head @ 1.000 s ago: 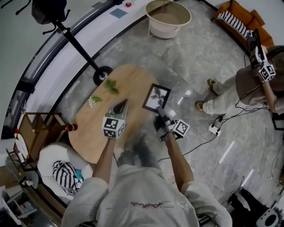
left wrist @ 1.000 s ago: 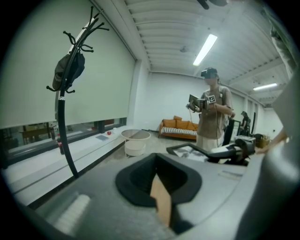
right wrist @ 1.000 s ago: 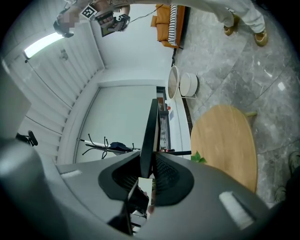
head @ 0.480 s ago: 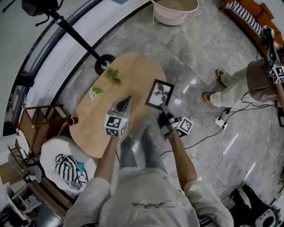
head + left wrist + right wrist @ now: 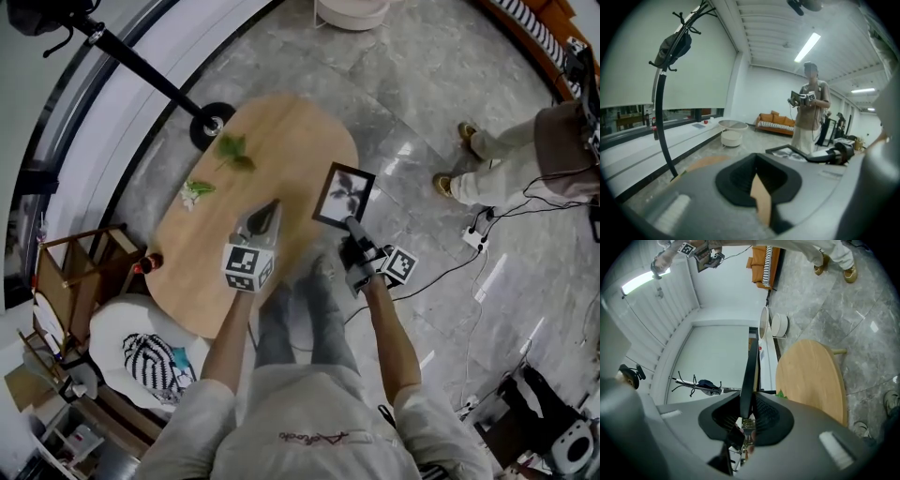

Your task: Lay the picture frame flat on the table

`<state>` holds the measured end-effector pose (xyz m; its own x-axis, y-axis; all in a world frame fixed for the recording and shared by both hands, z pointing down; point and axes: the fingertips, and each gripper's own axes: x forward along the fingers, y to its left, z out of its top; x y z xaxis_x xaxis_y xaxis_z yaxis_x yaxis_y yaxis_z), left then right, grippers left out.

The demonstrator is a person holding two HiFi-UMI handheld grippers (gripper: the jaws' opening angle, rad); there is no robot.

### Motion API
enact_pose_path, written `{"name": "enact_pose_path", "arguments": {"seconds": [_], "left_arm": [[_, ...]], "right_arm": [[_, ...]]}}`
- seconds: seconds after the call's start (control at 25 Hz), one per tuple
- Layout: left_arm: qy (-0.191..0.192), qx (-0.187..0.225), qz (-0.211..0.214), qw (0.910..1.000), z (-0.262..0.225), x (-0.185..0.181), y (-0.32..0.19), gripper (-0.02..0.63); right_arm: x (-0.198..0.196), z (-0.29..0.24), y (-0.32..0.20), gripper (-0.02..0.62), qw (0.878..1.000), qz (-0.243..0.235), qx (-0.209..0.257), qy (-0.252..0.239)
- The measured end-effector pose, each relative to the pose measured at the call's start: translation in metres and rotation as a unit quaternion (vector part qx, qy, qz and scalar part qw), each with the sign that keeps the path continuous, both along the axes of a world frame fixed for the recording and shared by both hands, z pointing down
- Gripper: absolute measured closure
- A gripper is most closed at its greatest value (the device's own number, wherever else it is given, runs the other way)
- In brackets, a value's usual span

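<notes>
In the head view, the right tool (image 5: 352, 224) is clamping the near edge of the black-framed picture frame with a monochrome plant print (image 5: 343, 195). The frame is hanging over the right edge of the oval light wooden counter (image 5: 281, 141), print side up, and it is not clear whether it is touching the counter. The left tool (image 5: 270, 210) is hovering over the middle of the counter with its jaws drawn together to a point and nothing between them. A green leafy sprig (image 5: 234, 150) and a small white-flowered sprig (image 5: 195, 190) are lying on the far left part of the counter. The round base of a black coat stand (image 5: 211, 122) is sitting on the floor just beyond the counter's far end. A second person in light trousers (image 5: 520, 155) is standing well to the right of the counter.

In the left gripper view, the left tool's jaws are showing only a thin slit, with nothing gripped in them. The frame is appearing to the right over the counter, nearly level, with the right tool on its edge. The second person is standing beyond the counter, and an orange sofa (image 5: 776, 123) is sitting far behind it.

In the right gripper view, the jaws are pressing on both faces of the frame, which is running edge-on straight away from the camera. The counter is lying to the frame's right.
</notes>
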<state>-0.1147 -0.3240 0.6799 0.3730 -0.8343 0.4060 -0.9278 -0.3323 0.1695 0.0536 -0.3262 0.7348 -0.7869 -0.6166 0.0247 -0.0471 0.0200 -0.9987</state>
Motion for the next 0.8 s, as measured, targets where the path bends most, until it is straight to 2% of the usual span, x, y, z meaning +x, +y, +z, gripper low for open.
{"name": "enact_pose_path", "arguments": {"seconds": [0.8], "left_arm": [[0.018, -0.022, -0.008, 0.9996, 0.118, -0.036, 0.018, 0.606]], "right_arm": [[-0.038, 0.116, 0.038, 0.522, 1.0, -0.015, -0.019, 0.016]]}}
